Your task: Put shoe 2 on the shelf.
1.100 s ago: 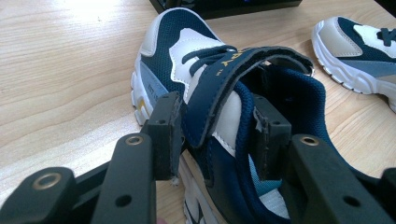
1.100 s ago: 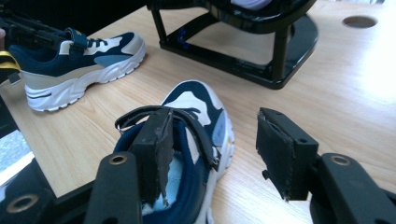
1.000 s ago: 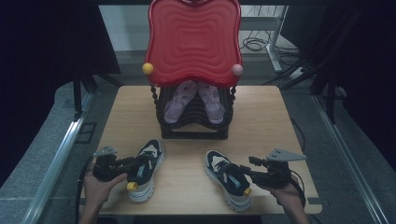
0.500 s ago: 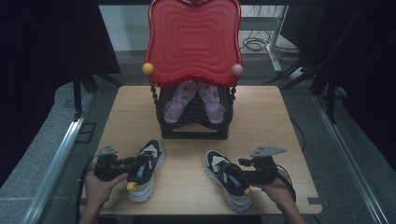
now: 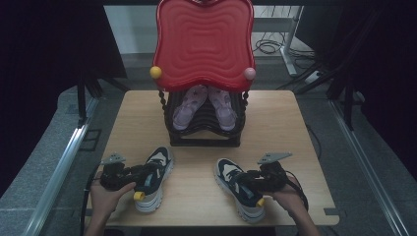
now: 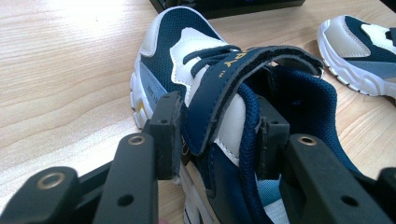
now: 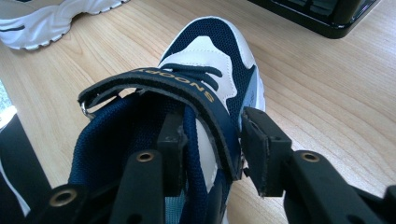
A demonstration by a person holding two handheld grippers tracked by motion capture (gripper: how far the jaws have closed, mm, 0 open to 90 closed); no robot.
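Left gripper (image 6: 217, 140) clamps left shoe (image 5: 153, 177) at 7 o'clock. Right gripper (image 7: 212, 140), jaws just closing, straddles right shoe's (image 5: 238, 189) wall, outer pad apart. Both shoes unlifted; rack (image 5: 204, 135) at 12.

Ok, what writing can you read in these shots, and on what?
"SNOOPY": gold letters, seen upside down, on the navy strap of the navy-and-white sneaker by the right gripper.
"PY": gold letters, the rest hidden, on the navy strap of the other navy-and-white sneaker.
Small side tag on that sneaker: too blurred to read.
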